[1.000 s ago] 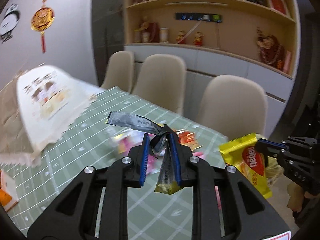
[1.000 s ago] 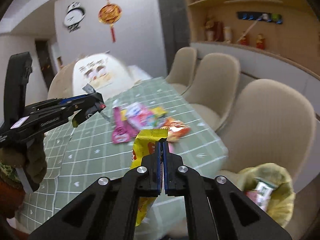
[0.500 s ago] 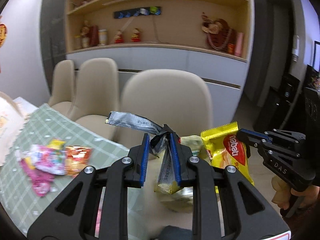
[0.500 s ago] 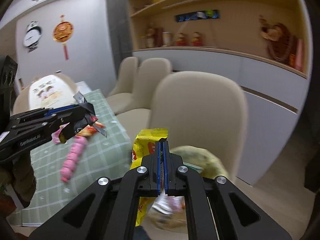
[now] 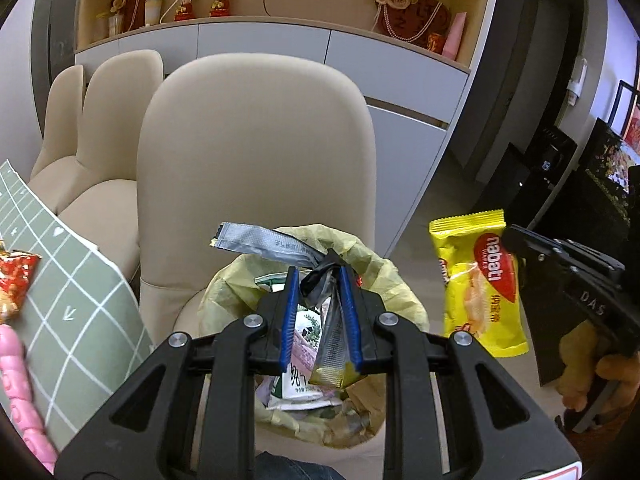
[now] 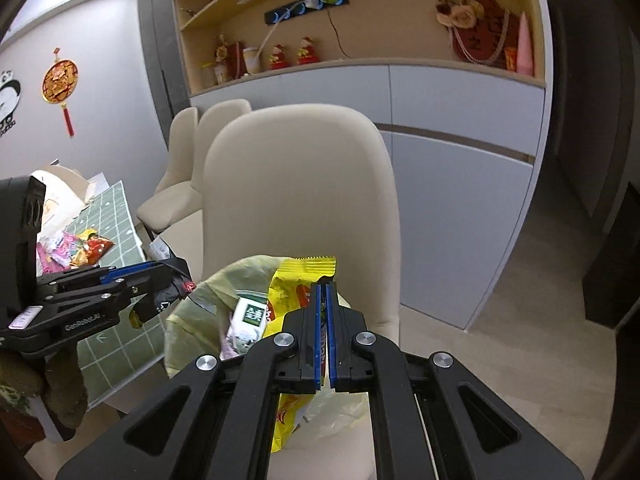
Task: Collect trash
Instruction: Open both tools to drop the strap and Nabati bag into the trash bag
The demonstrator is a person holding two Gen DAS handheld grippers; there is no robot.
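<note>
A yellow trash bag [image 5: 384, 280] with several wrappers inside sits on a beige chair seat; it also shows in the right wrist view [image 6: 192, 320]. My left gripper [image 5: 320, 280] is shut on a crumpled silver wrapper [image 5: 264, 242] and holds it right above the bag's mouth. My right gripper [image 6: 323, 286] is shut on a yellow wafer packet [image 6: 298, 286] at the bag's right side; the packet also shows in the left wrist view [image 5: 478, 292]. The left gripper appears at the left of the right wrist view [image 6: 176, 280].
The beige chair back [image 5: 256, 152] stands directly behind the bag, with two more chairs [image 5: 104, 88] to the left. The green checked table [image 5: 76, 312] at the left holds a red wrapper [image 5: 14, 284] and a pink wrapper [image 5: 20, 392]. Cabinets line the far wall.
Both grippers have swung right from the table to the chair, carrying their wrappers. The trash bag has come under the left gripper and the table has slid to the left edge.
</note>
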